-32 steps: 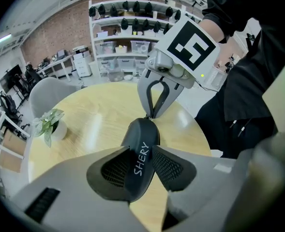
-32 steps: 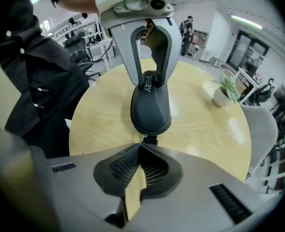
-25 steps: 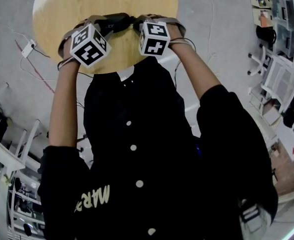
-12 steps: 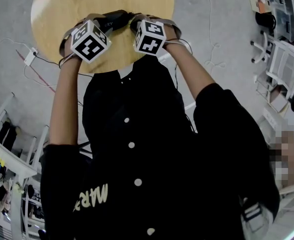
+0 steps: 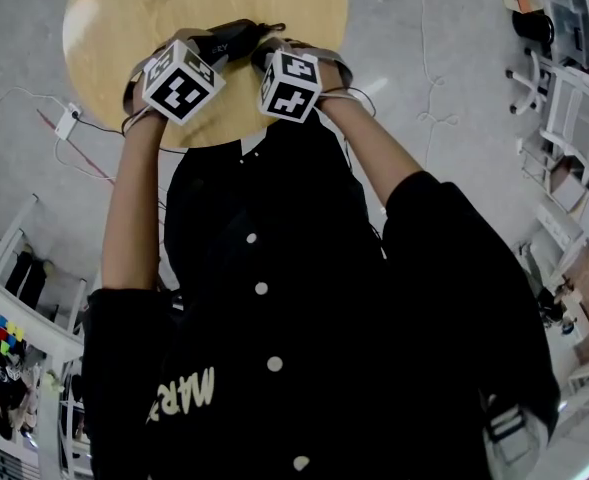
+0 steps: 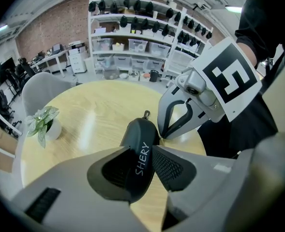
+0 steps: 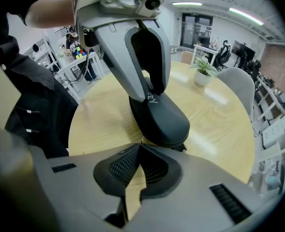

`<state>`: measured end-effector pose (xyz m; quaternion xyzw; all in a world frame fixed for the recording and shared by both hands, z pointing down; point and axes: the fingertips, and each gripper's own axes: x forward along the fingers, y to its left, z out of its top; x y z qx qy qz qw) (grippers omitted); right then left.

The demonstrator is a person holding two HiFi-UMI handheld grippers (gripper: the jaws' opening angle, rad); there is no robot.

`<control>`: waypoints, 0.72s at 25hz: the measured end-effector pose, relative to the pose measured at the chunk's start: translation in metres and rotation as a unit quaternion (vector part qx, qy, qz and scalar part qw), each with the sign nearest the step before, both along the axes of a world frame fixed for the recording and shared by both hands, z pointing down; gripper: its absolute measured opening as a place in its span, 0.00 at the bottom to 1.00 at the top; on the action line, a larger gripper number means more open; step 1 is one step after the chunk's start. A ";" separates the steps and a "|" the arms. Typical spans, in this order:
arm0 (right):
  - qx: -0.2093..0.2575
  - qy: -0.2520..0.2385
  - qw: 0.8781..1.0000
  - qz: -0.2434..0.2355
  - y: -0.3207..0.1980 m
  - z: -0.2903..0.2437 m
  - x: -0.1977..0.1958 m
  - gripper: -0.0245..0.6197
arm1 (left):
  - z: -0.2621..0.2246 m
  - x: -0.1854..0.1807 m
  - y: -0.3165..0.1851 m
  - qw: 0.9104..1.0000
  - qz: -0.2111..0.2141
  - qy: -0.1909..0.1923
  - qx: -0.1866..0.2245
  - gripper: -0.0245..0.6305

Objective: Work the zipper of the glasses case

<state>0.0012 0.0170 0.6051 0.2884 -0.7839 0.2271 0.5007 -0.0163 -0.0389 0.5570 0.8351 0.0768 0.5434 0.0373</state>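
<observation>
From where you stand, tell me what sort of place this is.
Probably an office or lab workroom: tall white shelving loaded with storage bins stands against a red brick wall, there are white desks with black office chairs, and a round pale wooden table.

Dark, rounded case (image 6: 141, 134) with white lettering lies near the table's (image 6: 94, 115) edge, a small pull (image 6: 145, 114) at one end.

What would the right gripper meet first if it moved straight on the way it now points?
The glasses case: the shut right gripper points at its near side, and its tips seem to be touching it.
</observation>
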 end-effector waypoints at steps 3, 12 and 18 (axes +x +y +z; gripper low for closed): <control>0.005 -0.002 1.000 0.018 -0.002 0.000 -0.010 0.05 | -0.001 -0.003 -0.001 1.000 -0.002 -0.001 -0.007 0.25; -0.001 -0.040 0.993 0.108 -0.002 -0.002 -0.030 0.05 | -0.002 -0.002 0.002 1.000 0.002 -0.001 -0.028 0.25; 0.009 -0.057 0.988 0.143 -0.005 -0.003 -0.044 0.05 | -0.002 -0.002 0.005 0.999 0.000 0.003 -0.041 0.24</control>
